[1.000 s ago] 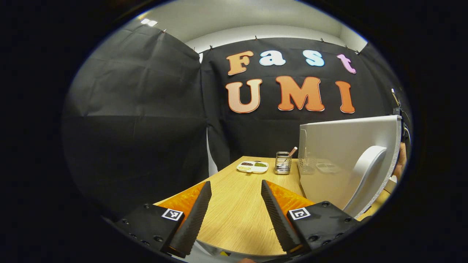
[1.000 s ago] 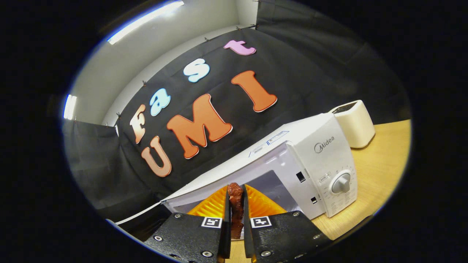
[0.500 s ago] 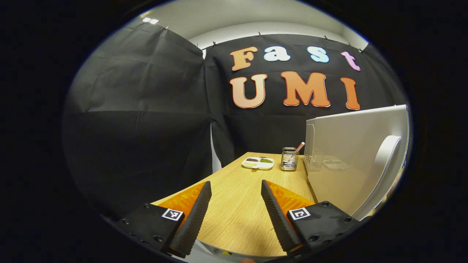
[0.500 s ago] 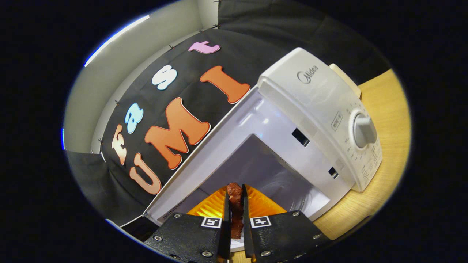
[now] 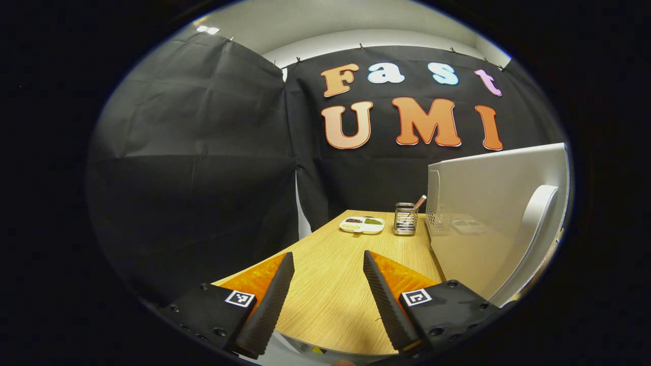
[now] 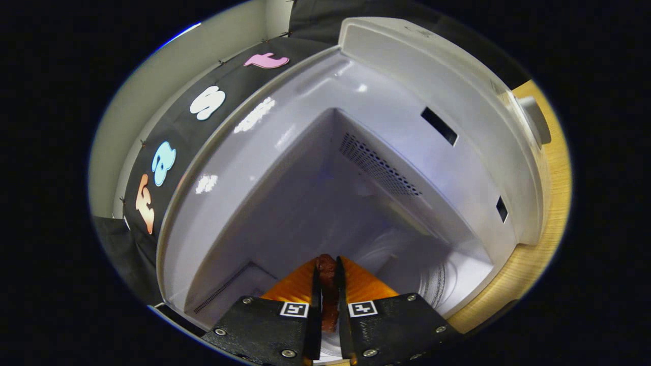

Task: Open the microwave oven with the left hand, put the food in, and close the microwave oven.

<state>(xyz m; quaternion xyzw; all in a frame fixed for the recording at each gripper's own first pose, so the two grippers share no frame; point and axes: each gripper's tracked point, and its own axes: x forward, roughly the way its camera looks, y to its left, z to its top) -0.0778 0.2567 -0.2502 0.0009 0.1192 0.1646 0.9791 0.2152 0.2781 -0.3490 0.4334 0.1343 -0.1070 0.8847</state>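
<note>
Right gripper view: food [image 6: 327,284], a dark reddish-brown piece, pinched between both fingers of the right gripper [image 6: 326,300], held at the mouth of the open microwave oven [image 6: 356,168], above its pale cavity floor. Vent holes on inner wall, control knob [image 6: 535,119] at far edge. Left gripper view: left gripper [image 5: 325,295] released, fingers spread, grasping nothing, over wooden surface [image 5: 335,284]. Microwave door [image 5: 498,213] swung open beside it. Farther back, divided dish [image 5: 362,224] and metal utensil holder [image 5: 405,219] near each other.
</note>
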